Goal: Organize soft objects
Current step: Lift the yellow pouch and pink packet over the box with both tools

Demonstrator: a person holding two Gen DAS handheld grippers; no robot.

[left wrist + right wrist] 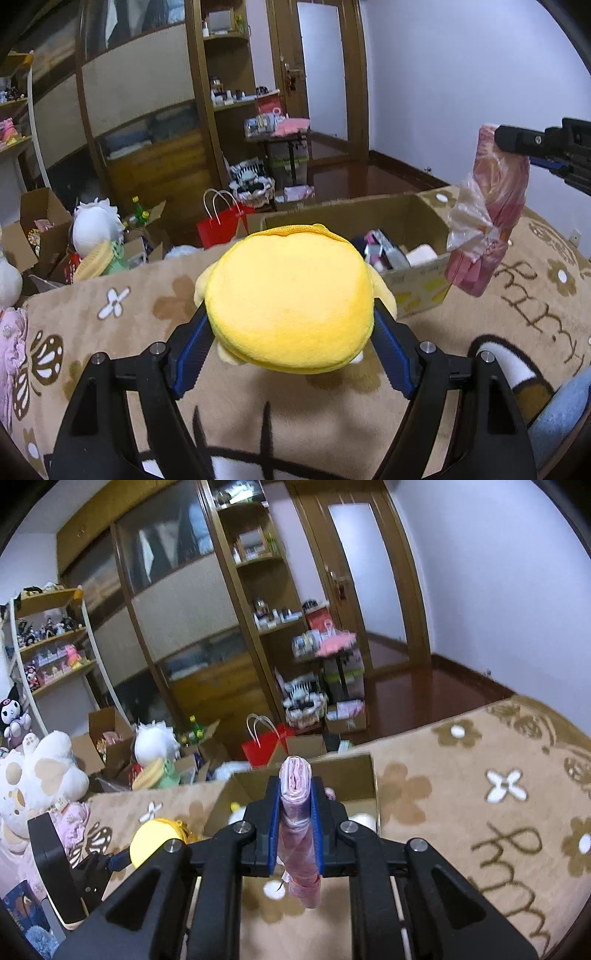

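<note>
Both items are hanging lifted short of the cardboard box (413, 218) at centre frame (already part-filled): left gripper (291, 328) jaws grasping the yellow plush (288, 302), right gripper (295, 812) jaws clenching the pink packet (297, 830).

Round yellow plush (291, 299) held aloft, pink wrapped bundle (297, 819) hanging

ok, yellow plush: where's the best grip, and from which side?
Across its round, flat body, one pad on each edge, as the left gripper holds the yellow plush now. Coming in edge-on gives the jaws a narrow, squashy rim; the small limbs look too floppy to hold.
</note>
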